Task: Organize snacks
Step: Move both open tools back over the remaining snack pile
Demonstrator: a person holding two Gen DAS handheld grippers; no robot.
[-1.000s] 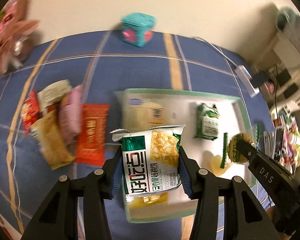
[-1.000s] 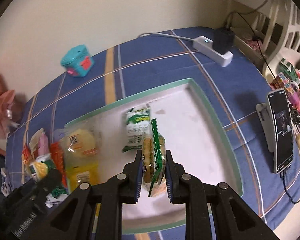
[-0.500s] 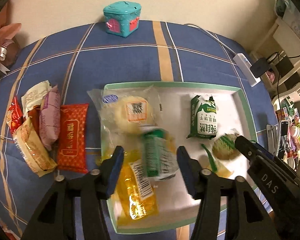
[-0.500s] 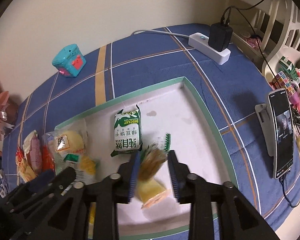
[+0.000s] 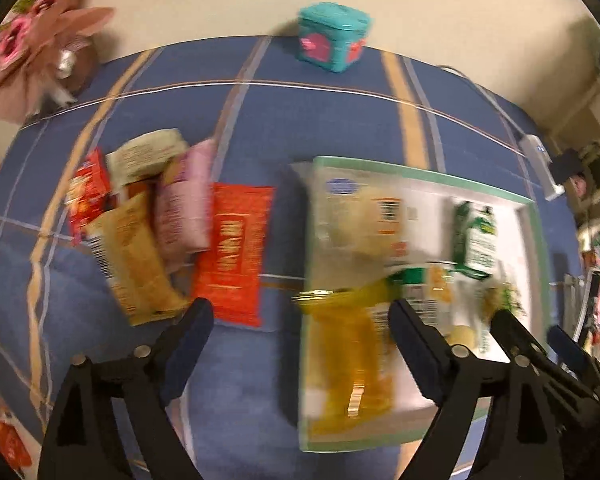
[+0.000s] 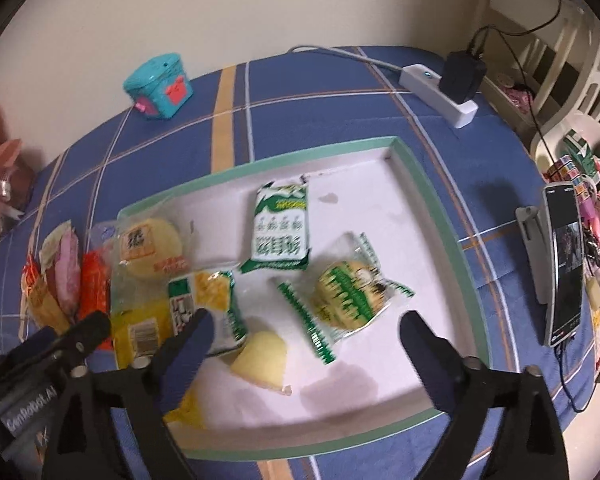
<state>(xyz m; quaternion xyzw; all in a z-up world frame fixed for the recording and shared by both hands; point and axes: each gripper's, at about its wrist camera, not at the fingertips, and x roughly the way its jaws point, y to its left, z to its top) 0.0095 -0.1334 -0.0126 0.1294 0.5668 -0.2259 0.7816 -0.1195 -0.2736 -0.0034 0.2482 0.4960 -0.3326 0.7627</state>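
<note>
A white tray with a green rim [image 6: 432, 196] [image 5: 412, 170] lies on the blue checked cloth and holds several snack packs: a green biscuit pack [image 6: 280, 228], a round green-striped cake pack [image 6: 350, 290], a green and yellow pack [image 6: 210, 300], a yellow pack [image 6: 140, 330] and a bun [image 6: 150, 248]. My right gripper [image 6: 304, 344] is open and empty above the tray's front. My left gripper [image 5: 300, 340] is open and empty over the tray's left edge. Left of the tray lies a pile of loose packs, with a red one [image 5: 232, 256] nearest.
A teal toy box [image 6: 158, 86] stands at the back by the wall. A power strip [image 6: 440, 92] with a plug lies at the back right. A phone on a stand [image 6: 562, 260] is to the right. Pink flowers [image 5: 28, 48] are at the far left.
Both grippers let go of their packs, which now lie in the tray. Both have opened wide and pulled back. The left gripper has swung left toward the loose pile.
</note>
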